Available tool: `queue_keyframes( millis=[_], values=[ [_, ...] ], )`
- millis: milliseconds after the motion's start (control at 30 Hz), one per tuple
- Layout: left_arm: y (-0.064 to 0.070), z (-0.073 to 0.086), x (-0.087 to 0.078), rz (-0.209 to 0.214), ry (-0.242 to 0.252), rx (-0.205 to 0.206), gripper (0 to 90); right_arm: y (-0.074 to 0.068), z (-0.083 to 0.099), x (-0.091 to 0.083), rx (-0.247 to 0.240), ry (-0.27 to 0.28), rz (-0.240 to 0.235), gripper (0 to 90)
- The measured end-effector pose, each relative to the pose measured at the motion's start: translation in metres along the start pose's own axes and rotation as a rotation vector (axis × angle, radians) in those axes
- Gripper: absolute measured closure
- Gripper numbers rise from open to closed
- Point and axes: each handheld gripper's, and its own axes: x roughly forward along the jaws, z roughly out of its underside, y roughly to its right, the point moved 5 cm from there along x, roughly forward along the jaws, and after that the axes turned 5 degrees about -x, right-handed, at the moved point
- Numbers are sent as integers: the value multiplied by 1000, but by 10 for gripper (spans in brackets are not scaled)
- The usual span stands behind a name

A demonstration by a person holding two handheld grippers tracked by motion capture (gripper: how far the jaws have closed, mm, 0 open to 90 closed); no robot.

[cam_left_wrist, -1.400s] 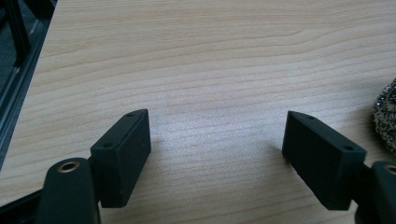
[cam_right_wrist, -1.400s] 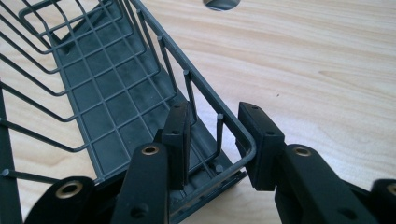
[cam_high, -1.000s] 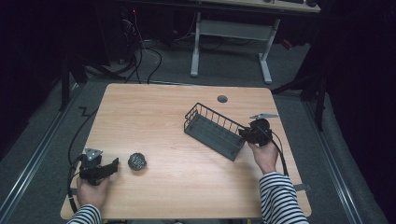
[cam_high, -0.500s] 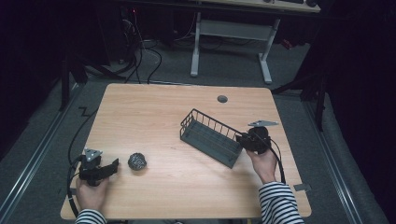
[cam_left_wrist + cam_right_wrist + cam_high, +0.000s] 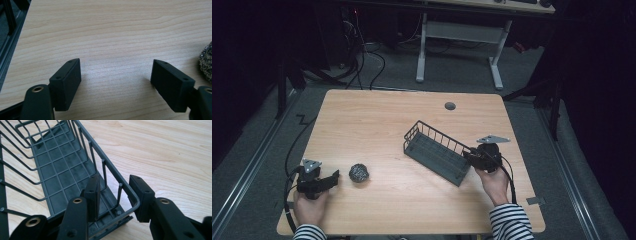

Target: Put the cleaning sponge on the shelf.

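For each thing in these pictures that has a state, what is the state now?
wire basket: empty, on the table, one corner between the right gripper's jaws.
steel wool ball: lying free on the table, untouched.
left gripper: open, nothing between its jaws.
right gripper: jaws astride the basket's corner wall, a gap visible; grip cannot be told.
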Motion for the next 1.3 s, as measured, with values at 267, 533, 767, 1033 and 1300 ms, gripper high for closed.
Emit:
queue_keyframes(
  millis=[267,533,767,1033,1300],
  values=[
    [0,0,0,1,0,-2,250,-2,-1,1,1,3,-7,442],
    [0,0,0,0,-1,-1,250,5,-5,-23,27,93,-29,396],
    [0,0,0,1,-1,-1,249,11,1,-44,31,149,-9,435],
    [0,0,0,0,1,0,249,19,17,-60,54,179,5,453],
    [0,0,0,-2,0,2,249,33,42,-67,101,191,28,502]
  ],
)
